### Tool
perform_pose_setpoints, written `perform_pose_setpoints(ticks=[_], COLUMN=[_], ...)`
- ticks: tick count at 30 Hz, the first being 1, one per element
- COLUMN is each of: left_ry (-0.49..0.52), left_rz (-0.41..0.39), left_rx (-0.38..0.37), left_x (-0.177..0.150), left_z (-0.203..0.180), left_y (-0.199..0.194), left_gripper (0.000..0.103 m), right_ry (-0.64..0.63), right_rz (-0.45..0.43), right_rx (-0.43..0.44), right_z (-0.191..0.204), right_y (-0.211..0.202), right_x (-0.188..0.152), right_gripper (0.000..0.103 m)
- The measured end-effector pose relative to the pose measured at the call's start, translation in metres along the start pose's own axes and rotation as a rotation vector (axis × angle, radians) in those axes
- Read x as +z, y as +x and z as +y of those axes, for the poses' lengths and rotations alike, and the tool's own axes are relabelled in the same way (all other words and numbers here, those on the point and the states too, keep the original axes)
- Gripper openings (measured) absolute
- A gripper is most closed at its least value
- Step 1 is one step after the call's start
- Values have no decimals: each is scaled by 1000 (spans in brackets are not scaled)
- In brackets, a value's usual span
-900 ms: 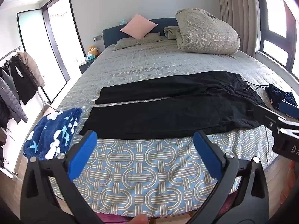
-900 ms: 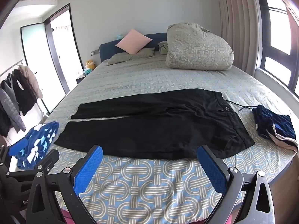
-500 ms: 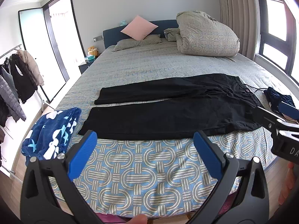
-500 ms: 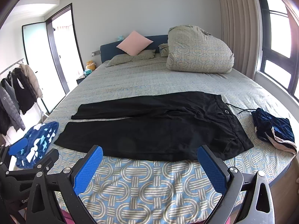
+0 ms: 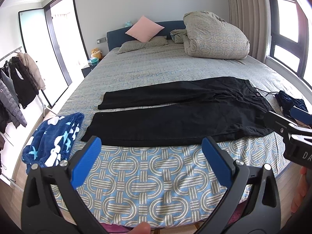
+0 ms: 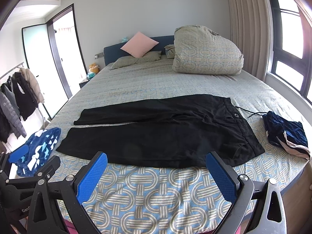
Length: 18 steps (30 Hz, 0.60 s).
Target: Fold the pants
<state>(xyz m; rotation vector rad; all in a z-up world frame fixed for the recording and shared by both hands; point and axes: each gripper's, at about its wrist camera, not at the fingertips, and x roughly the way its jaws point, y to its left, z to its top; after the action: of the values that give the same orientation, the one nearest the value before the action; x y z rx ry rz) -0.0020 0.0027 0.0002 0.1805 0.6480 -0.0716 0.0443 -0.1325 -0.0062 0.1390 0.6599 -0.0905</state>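
Observation:
Black pants (image 5: 175, 113) lie flat and spread out across the bed (image 5: 156, 177), waistband to the right, both legs pointing left; they also show in the right wrist view (image 6: 161, 134). My left gripper (image 5: 152, 146) is open and empty, held above the bed's front edge, short of the near leg. My right gripper (image 6: 157, 163) is open and empty, also short of the pants. Part of the right gripper shows at the right edge of the left wrist view (image 5: 292, 128).
A blue patterned blanket (image 5: 52, 138) lies at the bed's left front corner. A folded dark blue garment (image 6: 286, 134) lies right of the waistband. A bundled duvet (image 6: 206, 52) and pillows (image 6: 139, 44) sit at the headboard. A clothes rack (image 5: 15, 85) stands left.
Both grippers have risen and drawn back slightly, so the pants sit a little lower in both views. The pants have not moved. Both grippers stay open.

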Motion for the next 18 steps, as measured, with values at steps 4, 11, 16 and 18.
perform_pose_setpoints(ticks=[4,11,16,18], left_ry=[-6,0,-3,-4], left_rz=[-1,-16,-5,0], left_rx=[-5,6,-7,-7], left_x=[1,1,1,1], left_z=[2,2,1,2], left_y=[0,-2,-1,0], left_gripper=[103,103,103,103], right_ry=[-1,4,8,9], right_rz=[-5,5,18,19], right_rx=[5,7,11,10], right_z=[0,-2,-2,-3], right_y=[0,2,6,7], right_x=[0,2,1,1], right_gripper=[103,103,103,103])
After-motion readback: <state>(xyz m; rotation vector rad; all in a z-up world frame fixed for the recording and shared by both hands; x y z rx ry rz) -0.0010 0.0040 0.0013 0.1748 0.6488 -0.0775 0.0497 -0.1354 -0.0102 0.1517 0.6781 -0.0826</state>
